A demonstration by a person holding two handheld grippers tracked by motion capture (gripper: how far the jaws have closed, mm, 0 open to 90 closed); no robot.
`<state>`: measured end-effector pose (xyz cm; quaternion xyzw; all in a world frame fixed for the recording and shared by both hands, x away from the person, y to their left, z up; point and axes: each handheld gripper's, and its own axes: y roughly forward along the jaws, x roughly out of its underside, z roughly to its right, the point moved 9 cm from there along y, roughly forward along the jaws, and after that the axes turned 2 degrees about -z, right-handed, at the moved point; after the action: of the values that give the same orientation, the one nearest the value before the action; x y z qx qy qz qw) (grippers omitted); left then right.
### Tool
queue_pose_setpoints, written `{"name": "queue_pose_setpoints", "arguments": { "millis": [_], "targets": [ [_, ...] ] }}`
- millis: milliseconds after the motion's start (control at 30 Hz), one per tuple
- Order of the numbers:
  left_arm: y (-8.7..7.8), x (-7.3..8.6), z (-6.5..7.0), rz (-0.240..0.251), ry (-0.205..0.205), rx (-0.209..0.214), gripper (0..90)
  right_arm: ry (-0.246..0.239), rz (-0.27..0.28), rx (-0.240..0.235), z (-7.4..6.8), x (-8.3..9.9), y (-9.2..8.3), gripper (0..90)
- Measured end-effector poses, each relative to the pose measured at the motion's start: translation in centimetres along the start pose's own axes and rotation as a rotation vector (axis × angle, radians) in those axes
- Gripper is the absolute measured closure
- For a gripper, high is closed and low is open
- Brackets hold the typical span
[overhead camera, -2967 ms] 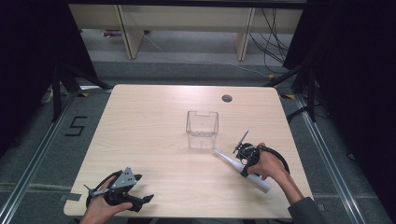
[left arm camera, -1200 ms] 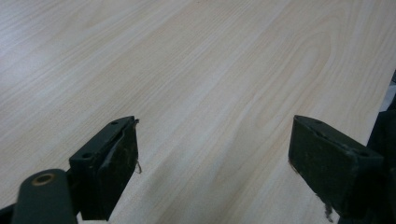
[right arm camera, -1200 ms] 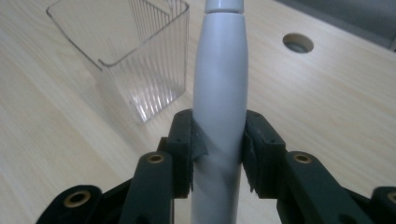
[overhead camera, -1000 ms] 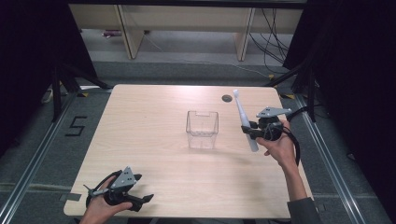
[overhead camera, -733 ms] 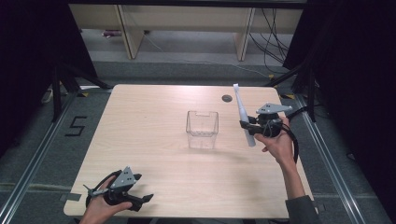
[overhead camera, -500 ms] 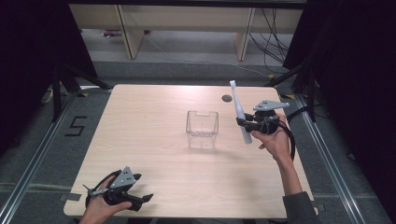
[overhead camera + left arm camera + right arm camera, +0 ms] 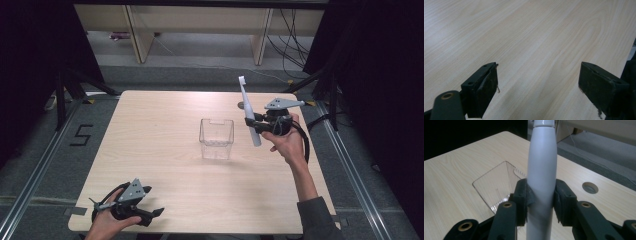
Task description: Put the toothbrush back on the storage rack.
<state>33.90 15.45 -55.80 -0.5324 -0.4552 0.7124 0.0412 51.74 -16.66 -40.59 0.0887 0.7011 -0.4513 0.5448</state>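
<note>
R claw (image 7: 256, 123) clamped on white toothbrush (image 7: 248, 111), held in the air right of centre in high view, just right of the clear bin (image 7: 216, 138) and above its rim level. Brush nearly upright, head at top, slight lean toward upper left of frame. L claw (image 7: 150, 214) lower left of frame, jaws apart, nothing between them, low over the counter (image 7: 150, 130).

Risks, as I judge: grip sits low-mid on the handle w/ most of the length above the jaws, so brush could pivot or slip if the hand swings fast. Handle is smooth, rounded, glossy, so not much friction. If lowered into the bin while off-centre, bottom end may hit the near wall and shove or tip the bin, which looks light & empty. Letting go too high means bounce-out.

Brush look: plain white plastic, thick tapered handle (image 7: 541, 167), narrows to a thin neck, small head. In right gripper view the handle fills the gap between the jaws, bin behind at left-centre.
</note>
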Motion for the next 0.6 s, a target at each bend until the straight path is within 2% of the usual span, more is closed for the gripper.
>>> {"name": "queue_pose_setpoints", "arguments": {
  "millis": [167, 200, 233, 267, 333, 367, 400, 467, 600],
  "targets": [
    [0.0, 0.0, 0.0, -0.001, 0.012, 0.003, 15.4, -0.005, 0.011, -0.010, -0.5, -0.9, 0.4, 66.9],
    [0.0, 0.0, 0.0, -0.002, 0.014, 0.003, 15.4, -0.012, 0.026, 0.001, -0.5, -1.3, 0.5, 66.9],
    [0.0, 0.0, 0.0, -0.002, 0.002, 0.002, 15.4, -0.003, 0.022, -0.011, -0.7, -1.5, 0.6, 66.9],
    [0.0, 0.0, 0.0, 0.000, 0.001, 0.001, 15.4, -0.017, 0.019, -0.016, -1.0, -1.9, 0.7, 66.9],
    [0.0, 0.0, 0.0, 0.000, 0.003, 0.000, 15.4, -0.010, 0.016, -0.018, -1.1, -2.0, 0.7, 66.9],
    [0.0, 0.0, 0.0, 0.002, -0.001, 0.000, 15.4, -0.026, 0.030, -0.014, -1.0, -2.3, 0.9, 67.0],
    [0.0, 0.0, -0.1, 0.001, 0.012, 0.002, 15.4, -0.013, 0.033, -0.019, -1.2, -2.4, 1.0, 66.9],
    [0.0, 0.0, 0.0, 0.001, 0.013, 0.003, 15.4, -0.028, 0.025, -0.025, -1.2, -2.6, 1.1, 66.9],
    [0.0, 0.0, -0.1, 0.002, 0.012, 0.003, 15.4, -0.021, 0.041, -0.043, -1.7, -3.3, 1.6, 66.9]
  ]
}}
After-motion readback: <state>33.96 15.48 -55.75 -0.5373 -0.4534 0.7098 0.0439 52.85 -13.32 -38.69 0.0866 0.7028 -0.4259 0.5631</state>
